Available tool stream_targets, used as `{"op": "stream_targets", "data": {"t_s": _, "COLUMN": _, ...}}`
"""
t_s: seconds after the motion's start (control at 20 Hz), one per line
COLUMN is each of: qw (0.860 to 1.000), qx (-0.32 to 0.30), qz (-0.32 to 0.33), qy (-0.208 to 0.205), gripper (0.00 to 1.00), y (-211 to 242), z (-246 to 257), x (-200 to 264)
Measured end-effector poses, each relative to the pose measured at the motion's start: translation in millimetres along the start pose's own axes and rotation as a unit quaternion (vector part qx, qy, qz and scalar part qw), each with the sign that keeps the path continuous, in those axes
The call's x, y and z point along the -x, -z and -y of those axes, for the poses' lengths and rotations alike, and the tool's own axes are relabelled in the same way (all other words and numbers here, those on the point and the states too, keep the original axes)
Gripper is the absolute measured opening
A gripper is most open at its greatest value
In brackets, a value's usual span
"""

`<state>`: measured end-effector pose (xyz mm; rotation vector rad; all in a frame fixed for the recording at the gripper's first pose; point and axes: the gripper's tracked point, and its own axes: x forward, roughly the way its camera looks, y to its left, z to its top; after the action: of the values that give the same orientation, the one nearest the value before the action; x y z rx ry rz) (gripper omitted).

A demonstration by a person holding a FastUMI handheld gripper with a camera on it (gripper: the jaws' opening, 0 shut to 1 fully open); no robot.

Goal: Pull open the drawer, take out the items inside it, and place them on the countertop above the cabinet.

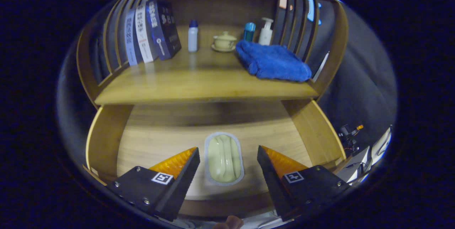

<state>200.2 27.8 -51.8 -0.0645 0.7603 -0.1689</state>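
I am holding my tool (228,158) spread wide over the open wooden drawer (149,143), its two fingers apart and pressing on nothing. A pale green oblong item in a clear wrapper (224,158) is lying flat on the drawer floor, sitting between the fingers without touching either one. Above the drawer, the wooden counter (185,83) is carrying a folded blue towel (272,62) near its right side. Behind the towel, a white pump bottle (266,31) and a teal-capped container (249,31) are standing upright just beside each other. A cream lidded cup on a saucer (224,41) is resting near the middle, with a white bottle with a blue cap (192,36) to its left. A row of blue and white books (151,31) is leaning at the far left.
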Motion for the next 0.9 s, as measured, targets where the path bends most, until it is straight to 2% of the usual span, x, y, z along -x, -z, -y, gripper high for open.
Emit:
{"op": "stream_targets", "data": {"t_s": 0.05, "qw": 1.000, "qx": 0.004, "qz": -0.014, "qy": 0.008, "gripper": 0.95, "y": 3, "z": 1, "x": -4}}
{"op": "stream_targets", "data": {"t_s": 0.15, "qw": 1.000, "qx": 0.005, "qz": -0.028, "qy": 0.002, "gripper": 0.83, "y": 5, "z": -2, "x": -9}}
{"op": "stream_targets", "data": {"t_s": 0.3, "qw": 0.997, "qx": 0.018, "qz": -0.070, "qy": -0.004, "gripper": 0.82, "y": 13, "z": -3, "x": -19}}
{"op": "stream_targets", "data": {"t_s": 0.35, "qw": 0.997, "qx": 0.019, "qz": -0.073, "qy": 0.021, "gripper": 0.82, "y": 12, "z": 5, "x": -25}}
{"op": "stream_targets", "data": {"t_s": 0.4, "qw": 0.995, "qx": 0.027, "qz": -0.087, "qy": 0.038, "gripper": 0.66, "y": 19, "z": 12, "x": -23}}
{"op": "stream_targets", "data": {"t_s": 0.45, "qw": 0.994, "qx": 0.033, "qz": -0.101, "qy": 0.029, "gripper": 0.51, "y": 25, "z": 9, "x": -27}}
{"op": "stream_targets", "data": {"t_s": 0.5, "qw": 0.995, "qx": 0.034, "qz": -0.089, "qy": 0.027, "gripper": 0.35, "y": 21, "z": 10, "x": -32}}
{"op": "stream_targets", "data": {"t_s": 0.55, "qw": 0.997, "qx": 0.012, "qz": -0.080, "qy": 0.009, "gripper": 0.20, "y": 17, "z": 5, "x": -29}}
{"op": "stream_targets", "data": {"t_s": 0.65, "qw": 0.997, "qx": -0.031, "qz": -0.060, "qy": -0.021, "gripper": 0.16, "y": 14, "z": -3, "x": -25}}
{"op": "stream_targets", "data": {"t_s": 0.7, "qw": 0.997, "qx": -0.039, "qz": -0.061, "qy": -0.013, "gripper": 0.12, "y": 20, "z": 0, "x": -24}}
{"op": "stream_targets", "data": {"t_s": 0.75, "qw": 0.997, "qx": -0.041, "qz": -0.060, "qy": -0.011, "gripper": 0.12, "y": 22, "z": 3, "x": -19}}
{"op": "stream_targets", "data": {"t_s": 0.9, "qw": 0.996, "qx": -0.072, "qz": -0.011, "qy": -0.045, "gripper": 0.12, "y": 7, "z": -8, "x": 3}}
